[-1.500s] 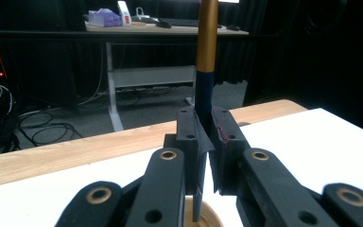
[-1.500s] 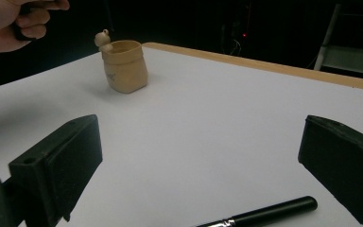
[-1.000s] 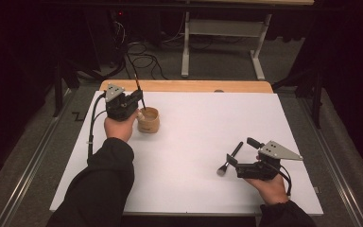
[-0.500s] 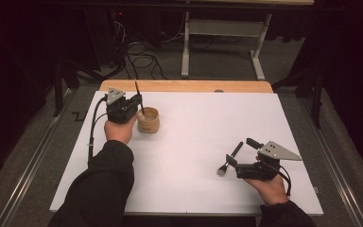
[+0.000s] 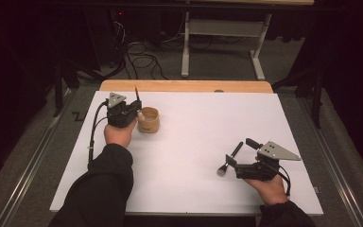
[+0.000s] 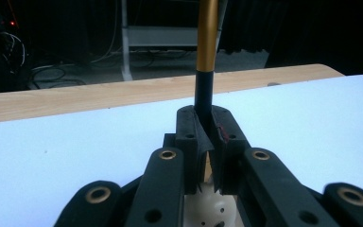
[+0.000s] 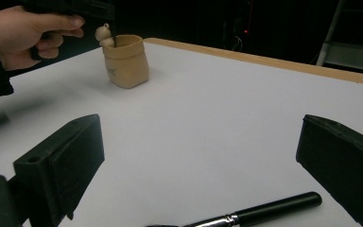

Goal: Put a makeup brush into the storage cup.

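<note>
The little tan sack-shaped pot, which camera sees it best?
The right gripper view: the little tan sack-shaped pot stands whole, side-on. The high view shows it small beside the left tongs. The left gripper view doesn't clearly show it.

A little tan pot (image 5: 149, 120) and a black brush (image 5: 229, 158) are sitting well apart on the white desk (image 5: 194, 127).

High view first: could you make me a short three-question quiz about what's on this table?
1. True or false: the left gripper has its jaws shut on a brush handle.
2. What lies on the table between the right gripper's open jaws? A) a spoon B) a black-handled brush C) a cup
3. Fill in: the tan holder stands right beside the ___ gripper.

Key: 1 true; 2 B; 3 left.
</note>
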